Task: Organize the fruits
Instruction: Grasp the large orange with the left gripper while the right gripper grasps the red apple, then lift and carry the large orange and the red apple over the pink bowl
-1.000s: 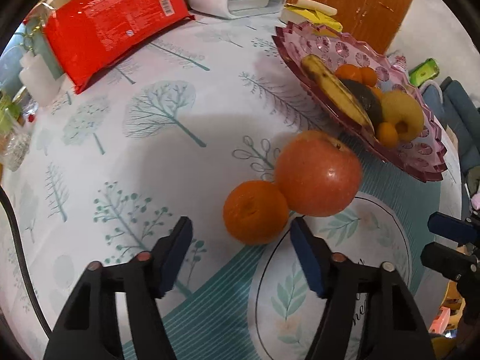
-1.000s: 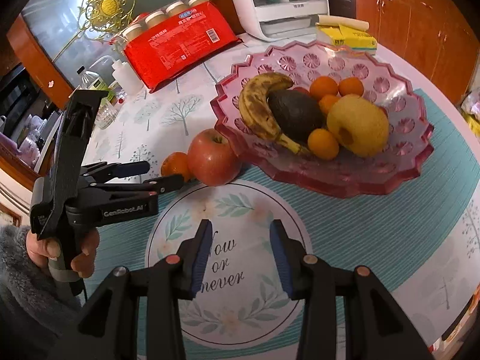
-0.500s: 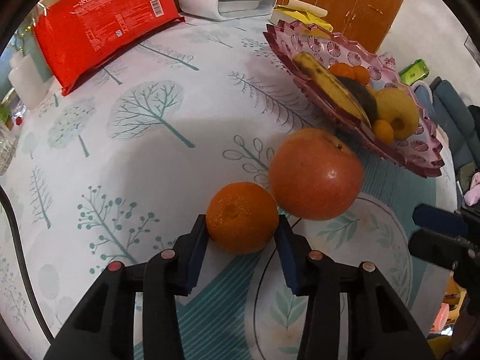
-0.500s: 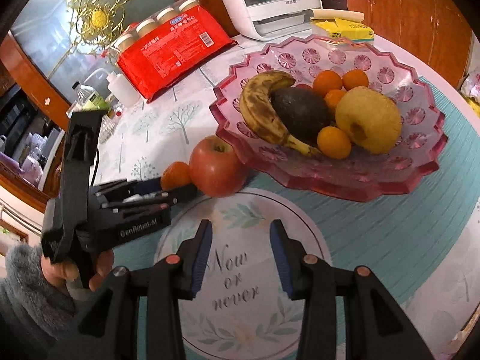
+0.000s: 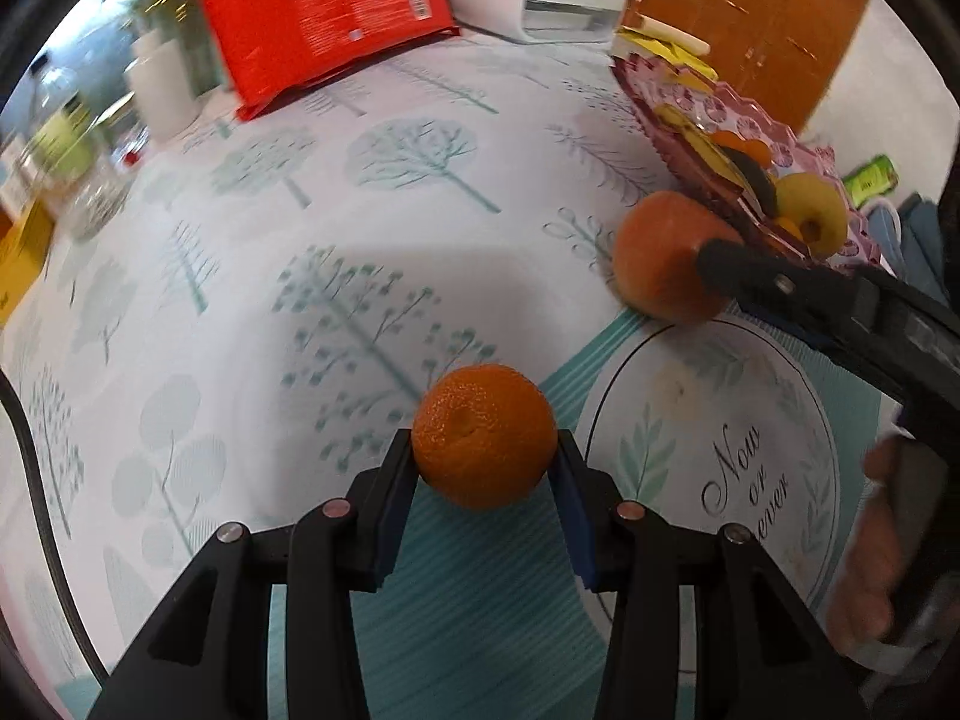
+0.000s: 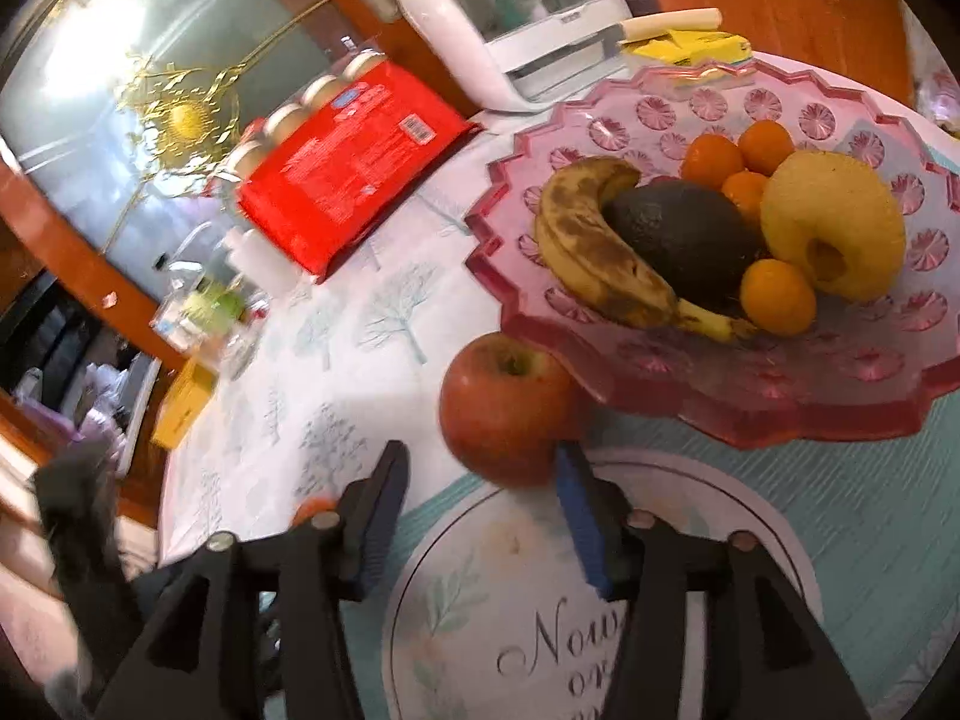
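My left tongs (image 5: 485, 471) are clamped on the orange (image 5: 485, 435), both pads pressed against its sides, and the fruit sits between them just above the bench (image 5: 252, 252) with its tree-print cloth. Whether it is lifted or resting there, I cannot tell. Over on the right of that view the red apple (image 5: 660, 255) stands on the cloth beside the pink fruit bowl (image 5: 834, 162), well apart from the orange. From the right wrist, my right tongs (image 6: 480, 492) are spread wide and gripping nothing, fingertips either side of the apple (image 6: 504, 405), the blue pad of one finger close to its lower flank. The apple sits tucked against the bowl's rim (image 6: 750, 420). Inside the bowl: a spotted banana (image 6: 594, 252), a dark avocado (image 6: 684, 240), a yellow apple (image 6: 834, 222) and small oranges (image 6: 777, 297). A red packet (image 6: 348, 174) lies further back.
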### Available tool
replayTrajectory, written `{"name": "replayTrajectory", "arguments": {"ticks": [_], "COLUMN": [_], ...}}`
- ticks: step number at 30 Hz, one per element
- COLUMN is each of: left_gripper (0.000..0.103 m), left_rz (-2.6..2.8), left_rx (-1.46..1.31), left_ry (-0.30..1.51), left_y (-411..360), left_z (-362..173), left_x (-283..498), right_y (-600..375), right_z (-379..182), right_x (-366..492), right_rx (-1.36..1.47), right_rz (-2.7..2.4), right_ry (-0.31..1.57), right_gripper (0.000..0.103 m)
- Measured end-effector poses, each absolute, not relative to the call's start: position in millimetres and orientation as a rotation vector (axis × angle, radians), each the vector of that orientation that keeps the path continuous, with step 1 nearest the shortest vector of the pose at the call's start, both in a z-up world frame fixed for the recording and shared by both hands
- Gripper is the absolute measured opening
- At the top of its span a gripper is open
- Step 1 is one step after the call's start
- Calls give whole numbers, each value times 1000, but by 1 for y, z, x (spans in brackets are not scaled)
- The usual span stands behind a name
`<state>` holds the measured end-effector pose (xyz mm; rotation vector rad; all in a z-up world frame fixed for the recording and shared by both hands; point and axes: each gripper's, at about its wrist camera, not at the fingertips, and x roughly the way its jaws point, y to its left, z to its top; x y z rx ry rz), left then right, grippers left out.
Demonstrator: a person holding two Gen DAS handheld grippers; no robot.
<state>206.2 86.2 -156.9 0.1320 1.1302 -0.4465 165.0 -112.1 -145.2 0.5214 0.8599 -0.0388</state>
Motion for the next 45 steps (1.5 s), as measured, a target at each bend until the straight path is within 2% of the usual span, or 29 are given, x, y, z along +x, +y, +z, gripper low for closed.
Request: {"name": "replayTrajectory", "arguments": {"ticks": [4,10,26,38,45], "left_gripper": [43,43,43,43,43], "left_rz": [-422,-390,-319,-324,-385], "left_rx": [76,23,-53,-82,-71], "left_ry": [1141,1142,1123,1057,1014], "left_y": [98,113,123,105,51], "left_z": [-159,-161,-155,-109,-79], "left_x": [202,202,207,184,172], "right_y": [-109,-99,-91,-98,-144], "right_z": [-153,-161,-166,-115,-78], "right_x": [177,194,197,149,130], "right_rx": [493,429,357,348,348], "right_rz": [-125,-190,-136,20,4], "right_ry": [862,851,904,829,752], "right_gripper": [58,69,68,68,68]}}
